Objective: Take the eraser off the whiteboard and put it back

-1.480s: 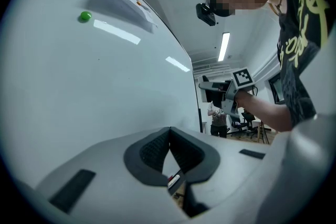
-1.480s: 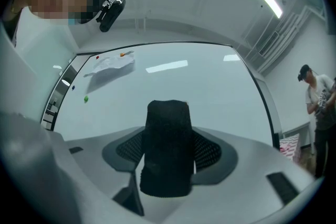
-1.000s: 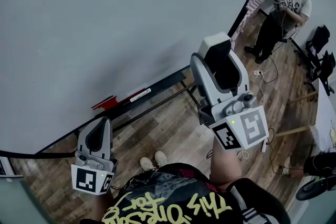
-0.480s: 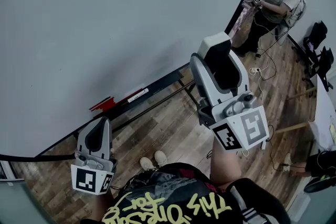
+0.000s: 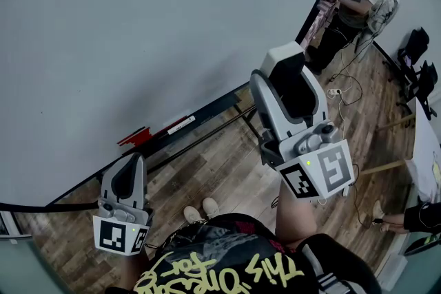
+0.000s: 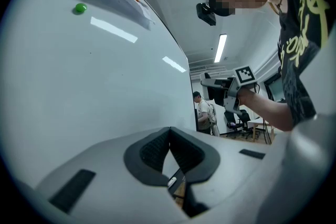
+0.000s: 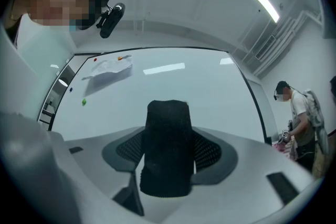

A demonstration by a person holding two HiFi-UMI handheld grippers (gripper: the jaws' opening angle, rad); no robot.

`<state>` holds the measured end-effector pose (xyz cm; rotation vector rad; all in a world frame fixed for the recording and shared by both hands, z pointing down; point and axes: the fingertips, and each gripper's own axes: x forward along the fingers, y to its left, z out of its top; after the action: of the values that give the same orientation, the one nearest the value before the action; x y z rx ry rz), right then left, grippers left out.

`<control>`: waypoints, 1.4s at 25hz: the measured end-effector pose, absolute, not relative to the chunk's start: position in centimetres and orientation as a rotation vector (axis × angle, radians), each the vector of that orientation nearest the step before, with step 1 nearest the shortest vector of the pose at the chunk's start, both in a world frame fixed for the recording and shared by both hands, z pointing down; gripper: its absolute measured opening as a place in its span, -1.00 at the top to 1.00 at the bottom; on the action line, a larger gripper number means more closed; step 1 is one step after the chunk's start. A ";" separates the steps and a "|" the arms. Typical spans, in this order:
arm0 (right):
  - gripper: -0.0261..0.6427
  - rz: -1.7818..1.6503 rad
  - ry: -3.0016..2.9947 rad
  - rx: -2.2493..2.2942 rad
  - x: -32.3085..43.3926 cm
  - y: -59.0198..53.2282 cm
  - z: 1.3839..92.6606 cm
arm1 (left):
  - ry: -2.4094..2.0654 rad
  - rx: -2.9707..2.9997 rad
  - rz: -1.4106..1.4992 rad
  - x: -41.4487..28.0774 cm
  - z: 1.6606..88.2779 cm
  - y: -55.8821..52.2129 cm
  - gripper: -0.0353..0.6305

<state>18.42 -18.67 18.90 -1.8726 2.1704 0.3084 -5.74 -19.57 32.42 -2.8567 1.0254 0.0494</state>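
Jaws of the right gripper (image 5: pixel 284 58) stay clamped on the black eraser (image 7: pixel 167 147), facing the whiteboard (image 5: pixel 138 31); nothing has shifted. Left gripper (image 5: pixel 133 165) hangs closed, empty. The return looks still pending.

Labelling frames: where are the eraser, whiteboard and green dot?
eraser (image 7: pixel 167 144), right gripper view, middle of black body.
whiteboard (image 7: pixel 210 86), right gripper view, bare surface.
green dot (image 6: pixel 80 8), left gripper view, its centre.
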 end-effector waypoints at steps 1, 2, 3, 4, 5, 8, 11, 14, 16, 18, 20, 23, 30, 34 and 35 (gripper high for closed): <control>0.15 0.309 2.171 -1.871 18.4 -18.7 18.8 | 1.027 -2.856 0.050 -5.7 32.4 -19.6 0.87; 0.15 0.309 2.171 -1.868 18.5 -18.7 18.8 | 1.028 -2.855 0.051 -5.7 32.4 -19.6 0.87; 0.15 0.310 2.172 -1.866 18.5 -18.7 18.8 | 1.030 -2.854 0.051 -5.7 32.3 -19.5 0.87; 0.15 0.310 2.172 -1.864 18.4 -18.7 18.8 | 1.032 -2.852 0.052 -5.7 32.3 -19.5 0.87; 0.15 0.310 2.174 -1.861 18.4 -18.7 18.8 | 1.033 -2.851 0.052 -5.7 32.3 -19.5 0.87; 0.15 0.310 2.180 -1.850 18.1 -18.9 18.7 | 1.040 -2.845 0.053 -6.0 32.2 -19.4 0.87; 0.15 0.307 2.188 -1.833 17.9 -19.2 18.5 | 1.056 -2.836 0.052 -6.2 32.0 -19.4 0.87; 0.15 0.305 2.195 -1.821 17.7 -19.4 18.4 | 1.066 -2.831 0.050 -6.4 32.0 -19.4 0.87; 0.15 0.303 2.201 -1.813 17.5 -19.6 18.5 | 1.074 -2.828 0.049 -6.6 32.1 -19.4 0.87; 0.15 0.299 2.209 -1.805 17.3 -20.0 18.6 | 1.085 -2.825 0.047 -6.7 32.2 -19.4 0.87; 0.15 0.293 2.218 -1.795 17.1 -20.3 18.6 | 1.099 -2.819 0.045 -6.9 32.1 -19.5 0.87; 0.15 0.287 2.228 -1.781 16.7 -20.7 18.7 | 1.119 -2.811 0.043 -7.3 32.1 -19.5 0.87; 0.15 0.266 2.272 -1.741 15.4 -22.2 19.0 | 1.177 -2.814 -0.055 -7.8 32.9 -20.3 0.87; 0.15 0.264 2.294 -1.729 14.8 -22.9 19.0 | 1.192 -2.839 -0.160 -7.8 33.8 -20.6 0.87; 0.15 0.266 2.304 -1.736 14.7 -23.2 18.9 | 1.197 -2.844 -0.172 -7.9 34.0 -20.6 0.87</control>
<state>14.65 -23.16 18.95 -1.7357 2.3036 0.2655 -7.90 -20.65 34.04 -2.8445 1.1969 -0.1721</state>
